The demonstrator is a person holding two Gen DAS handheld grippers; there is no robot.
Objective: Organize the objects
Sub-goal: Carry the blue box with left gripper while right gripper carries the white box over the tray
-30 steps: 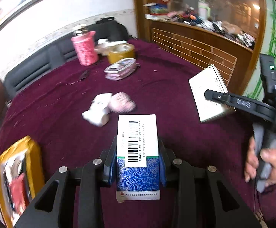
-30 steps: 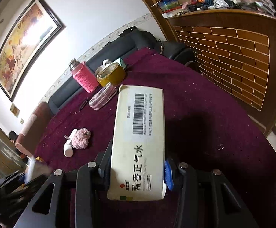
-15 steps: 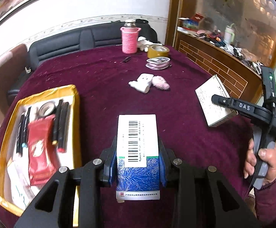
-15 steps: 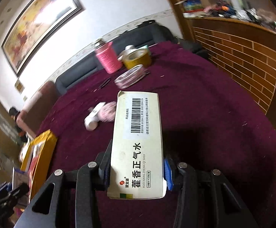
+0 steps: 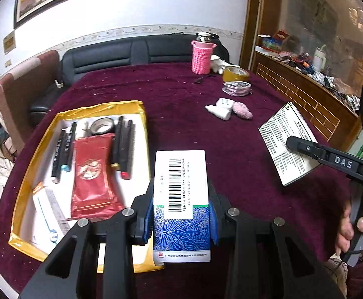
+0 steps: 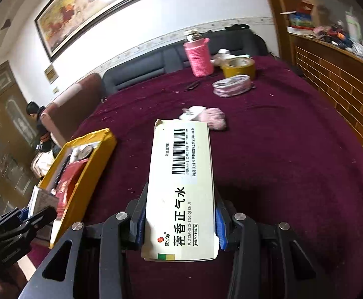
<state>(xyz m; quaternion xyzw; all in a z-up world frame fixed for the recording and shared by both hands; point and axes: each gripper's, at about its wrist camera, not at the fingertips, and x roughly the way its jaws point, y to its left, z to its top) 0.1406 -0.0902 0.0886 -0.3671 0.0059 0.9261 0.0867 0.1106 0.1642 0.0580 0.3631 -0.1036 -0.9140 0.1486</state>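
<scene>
- Left claw (image 5: pixel 181 214) is clamped on the blue-and-white box (image 5: pixel 181 199), which I carry raised over the purple cloth, just beside the right wall of the yellow tray (image 5: pixel 141 114).
- That tray has swung into full view since a second ago, when only its corner showed; I judge the drop-off is close now.
- Inside it lie pens (image 5: pixel 64 147), a tape ring (image 5: pixel 102 125) and a red packet (image 5: pixel 91 174) (little bare floor left).
- Right claw (image 6: pixel 181 224) grips the cream box (image 6: pixel 181 186), held above the cloth, well apart from the tray.
- Earlier this view faced the pink bottle (image 6: pixel 198 57); now the tray (image 6: pixel 91 169) shows at its left.
</scene>
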